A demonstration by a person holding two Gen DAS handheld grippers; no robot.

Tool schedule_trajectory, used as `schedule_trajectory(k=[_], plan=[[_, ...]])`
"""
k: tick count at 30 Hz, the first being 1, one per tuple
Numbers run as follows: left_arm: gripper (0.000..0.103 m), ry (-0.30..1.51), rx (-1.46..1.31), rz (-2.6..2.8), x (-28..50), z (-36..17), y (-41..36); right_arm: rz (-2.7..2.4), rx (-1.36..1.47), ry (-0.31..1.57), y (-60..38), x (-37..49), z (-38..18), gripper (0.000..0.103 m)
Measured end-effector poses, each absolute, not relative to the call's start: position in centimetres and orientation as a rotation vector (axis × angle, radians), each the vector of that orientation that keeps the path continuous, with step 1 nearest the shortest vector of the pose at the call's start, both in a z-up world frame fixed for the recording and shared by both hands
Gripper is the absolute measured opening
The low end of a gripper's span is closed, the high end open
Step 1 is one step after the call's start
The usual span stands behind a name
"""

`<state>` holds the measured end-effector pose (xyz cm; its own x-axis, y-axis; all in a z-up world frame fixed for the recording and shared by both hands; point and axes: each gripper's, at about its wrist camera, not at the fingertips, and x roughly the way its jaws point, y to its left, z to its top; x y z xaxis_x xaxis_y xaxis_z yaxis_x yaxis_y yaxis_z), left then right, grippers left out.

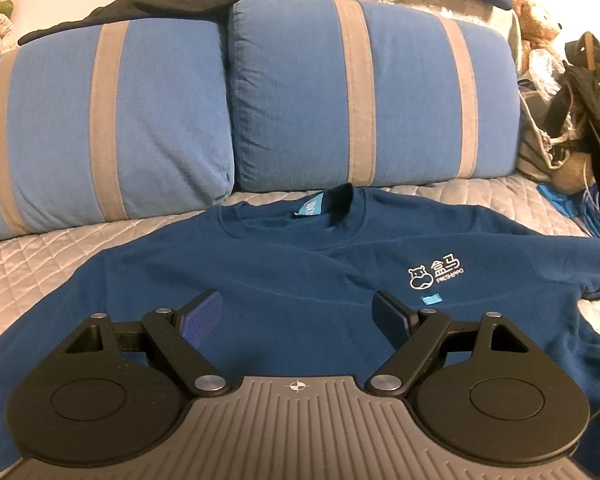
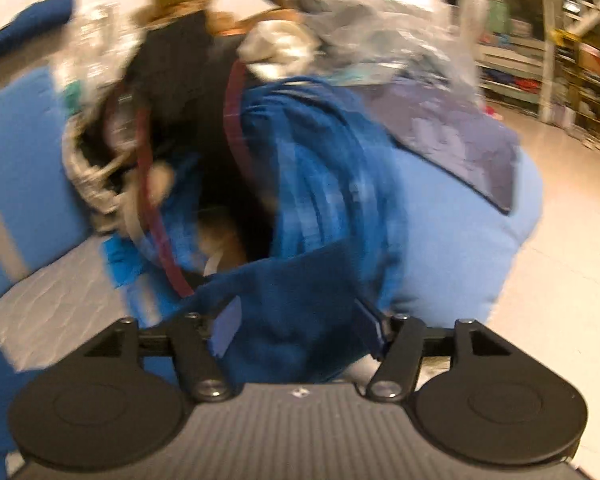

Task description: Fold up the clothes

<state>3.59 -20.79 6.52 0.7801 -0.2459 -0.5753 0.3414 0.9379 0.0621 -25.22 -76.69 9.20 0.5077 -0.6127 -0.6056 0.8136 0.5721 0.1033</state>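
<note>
A dark blue sweatshirt (image 1: 300,264) with a white logo (image 1: 436,274) lies front up on the quilted sofa seat (image 1: 40,272), collar toward the cushions. My left gripper (image 1: 298,314) is open and hovers over the sweatshirt's chest, holding nothing. In the blurred right wrist view, my right gripper (image 2: 296,328) is open, with a dark blue end of the sweatshirt (image 2: 292,300), apparently a sleeve, lying between its fingers.
Two blue cushions with grey stripes (image 1: 352,92) stand behind the sweatshirt. A pile of bags, clothes and a teddy bear (image 1: 536,20) fills the sofa's right end, also in the right wrist view (image 2: 260,120). Floor and shelves (image 2: 560,60) lie to the right.
</note>
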Motion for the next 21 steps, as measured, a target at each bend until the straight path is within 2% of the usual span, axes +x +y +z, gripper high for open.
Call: schedule_trajectory(k=[6, 21], plan=[[0.083, 0.601, 0.170, -0.318, 3.6, 6.5, -20.9, -0.659, 0.311, 0.592, -72.4, -20.0, 9.0, 0.075], [0.083, 0.601, 0.138, -0.324, 4.1, 6.7, -20.5, -0.112, 0.116, 0.854, -63.8, -0.6, 6.8, 0.073]])
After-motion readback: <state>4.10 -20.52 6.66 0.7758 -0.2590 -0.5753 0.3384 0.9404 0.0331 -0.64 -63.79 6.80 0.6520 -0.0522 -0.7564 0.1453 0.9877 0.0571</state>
